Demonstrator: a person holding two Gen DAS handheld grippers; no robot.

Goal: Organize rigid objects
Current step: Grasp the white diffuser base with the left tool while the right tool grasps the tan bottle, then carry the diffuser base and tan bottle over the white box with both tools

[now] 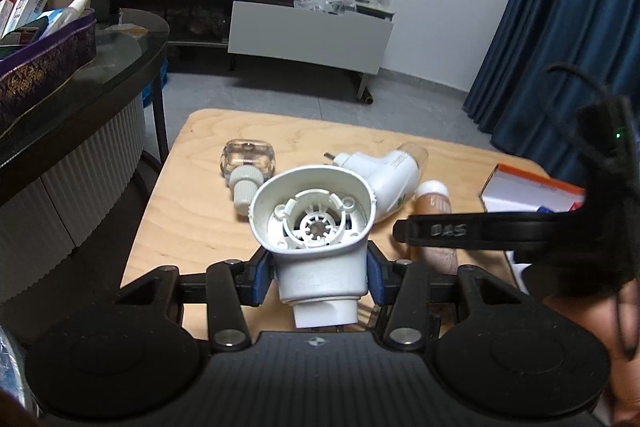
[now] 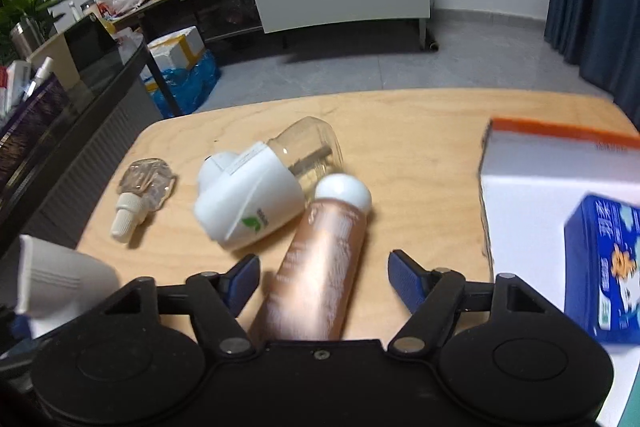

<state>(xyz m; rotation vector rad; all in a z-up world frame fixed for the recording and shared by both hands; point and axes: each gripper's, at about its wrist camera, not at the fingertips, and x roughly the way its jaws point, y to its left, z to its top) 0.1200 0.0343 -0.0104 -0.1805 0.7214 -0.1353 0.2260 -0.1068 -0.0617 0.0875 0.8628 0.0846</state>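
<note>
Here, in the left wrist view, the left gripper point(image 1: 322, 273) is seen clamped on a white plug-in housing point(image 1: 316, 227), its blue pads pressed to both flanks, the hollow socket end turned toward the far side and held above the wooden table point(image 1: 192, 187). A firm, level hold is advised while it is carried, since the shell is smooth and tapered. Beyond it lie a clear refill bottle point(image 1: 248, 165), far left, and a second white plug-in unit point(image 1: 384, 175), far right; the right gripper's black finger crosses the right side. In the right wrist view, the right gripper point(image 2: 322, 279) is seen with its jaws standing apart and a rose-gold bottle point(image 2: 320, 263) lying between them, neither pad yet touching. The pads are best squared on the bottle's body, clear of the round white cap, before closing. Only this view shows the white and orange box point(image 2: 540, 187) in full and a blue carton point(image 2: 604, 267) on it; only the left view shows the housing's open socket.
</note>
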